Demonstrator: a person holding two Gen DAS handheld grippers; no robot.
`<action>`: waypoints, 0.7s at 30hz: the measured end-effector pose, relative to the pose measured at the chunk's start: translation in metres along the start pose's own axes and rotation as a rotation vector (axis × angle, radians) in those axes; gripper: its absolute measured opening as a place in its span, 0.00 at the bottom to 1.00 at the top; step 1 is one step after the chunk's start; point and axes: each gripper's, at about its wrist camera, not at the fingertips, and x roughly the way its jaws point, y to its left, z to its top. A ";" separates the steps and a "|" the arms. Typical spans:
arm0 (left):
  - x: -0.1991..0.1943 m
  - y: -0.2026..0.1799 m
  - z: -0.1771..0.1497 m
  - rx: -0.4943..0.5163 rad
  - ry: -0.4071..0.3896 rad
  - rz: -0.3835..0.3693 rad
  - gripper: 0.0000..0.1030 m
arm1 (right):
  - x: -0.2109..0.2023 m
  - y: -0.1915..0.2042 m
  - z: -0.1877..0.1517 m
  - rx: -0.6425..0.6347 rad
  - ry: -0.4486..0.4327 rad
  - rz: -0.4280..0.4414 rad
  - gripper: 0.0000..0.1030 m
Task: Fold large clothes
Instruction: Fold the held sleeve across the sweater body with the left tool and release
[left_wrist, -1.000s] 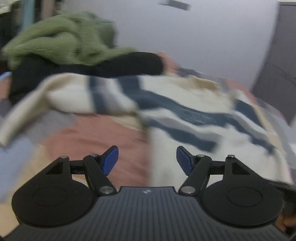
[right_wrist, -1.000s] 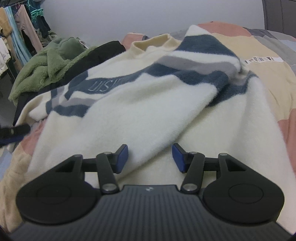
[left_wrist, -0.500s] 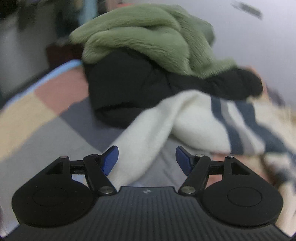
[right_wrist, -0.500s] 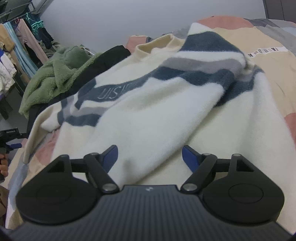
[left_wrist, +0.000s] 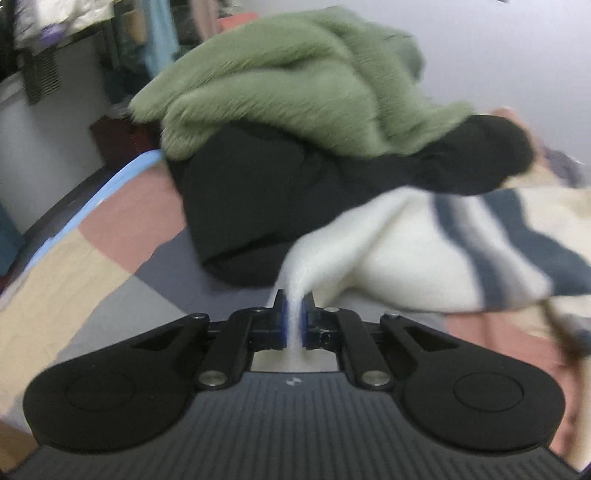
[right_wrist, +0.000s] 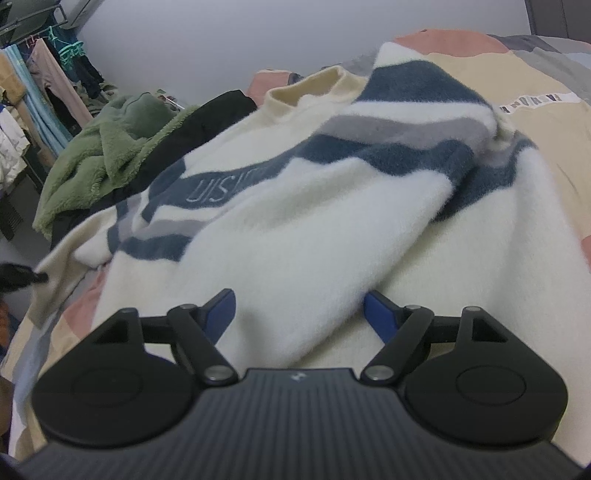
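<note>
surface: patchwork bedspread (left_wrist: 70, 280) | room: grey wall (right_wrist: 229, 40), clothes rack (right_wrist: 40, 74) | left gripper (left_wrist: 293, 321) clamps striped sweater (right_wrist: 314, 206) sleeve | right gripper (right_wrist: 299, 310) jaws spread, gripping nothing

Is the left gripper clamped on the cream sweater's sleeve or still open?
Clamped. The left gripper has its blue pads pressed against a thin pinch of the cream sweater, which rises between them.

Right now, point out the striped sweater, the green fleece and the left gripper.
striped sweater (right_wrist: 295, 236): right wrist view, white chest panel.
green fleece (left_wrist: 288, 85): left wrist view, top folds of the heap.
left gripper (left_wrist: 293, 321): left wrist view, between pads pinching the sweater.
</note>
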 end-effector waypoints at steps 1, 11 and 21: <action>-0.015 -0.007 0.007 0.036 -0.007 -0.011 0.07 | -0.001 0.000 0.000 -0.002 -0.001 0.000 0.76; -0.193 -0.097 0.061 0.191 -0.166 -0.176 0.07 | -0.034 -0.004 -0.004 0.019 -0.035 0.027 0.76; -0.301 -0.268 0.035 0.329 -0.151 -0.437 0.07 | -0.073 -0.017 -0.005 0.094 -0.102 0.060 0.76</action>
